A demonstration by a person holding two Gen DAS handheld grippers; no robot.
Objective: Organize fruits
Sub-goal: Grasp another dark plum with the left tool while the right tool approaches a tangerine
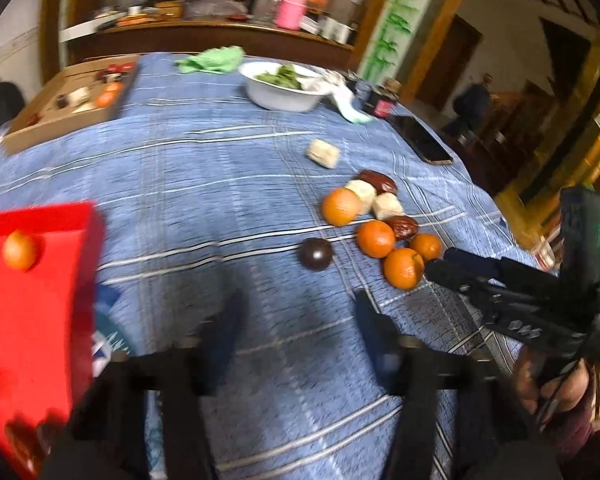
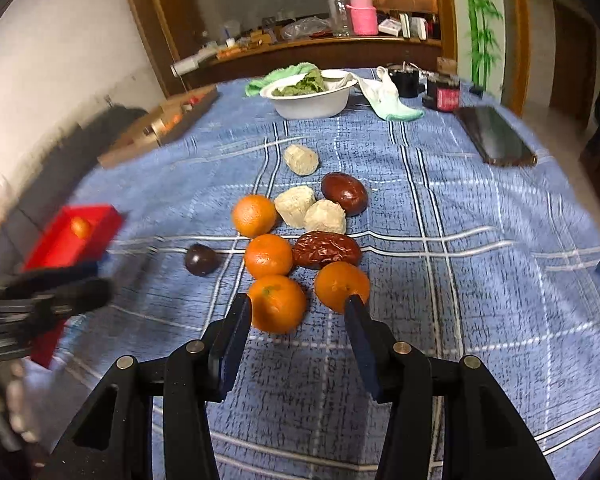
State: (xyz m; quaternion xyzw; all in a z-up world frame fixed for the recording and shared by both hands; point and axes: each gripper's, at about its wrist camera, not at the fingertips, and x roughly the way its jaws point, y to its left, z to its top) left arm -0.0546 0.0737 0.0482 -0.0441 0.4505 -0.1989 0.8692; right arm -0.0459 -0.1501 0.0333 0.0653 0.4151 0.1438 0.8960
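Several oranges [image 2: 277, 304] lie in a cluster on the blue checked cloth with two red dates [image 2: 326, 249], pale chunks [image 2: 325, 217] and a dark round fruit [image 2: 201, 259]. My right gripper [image 2: 298, 306] is open, its fingers on either side of the nearest orange, apart from it. The cluster also shows in the left wrist view [image 1: 403, 268], with the right gripper [image 1: 440, 264] beside it. My left gripper [image 1: 300, 304] is open and empty above bare cloth. A red box [image 1: 40, 280] holding one orange [image 1: 19, 250] is at the left.
A white bowl [image 2: 312, 100] of greens, green cloths [image 2: 396, 110], a dark jar [image 2: 444, 94] and a phone [image 2: 496, 136] sit at the far side. A cardboard tray [image 1: 60, 104] with small items lies far left. A cluttered shelf stands behind the table.
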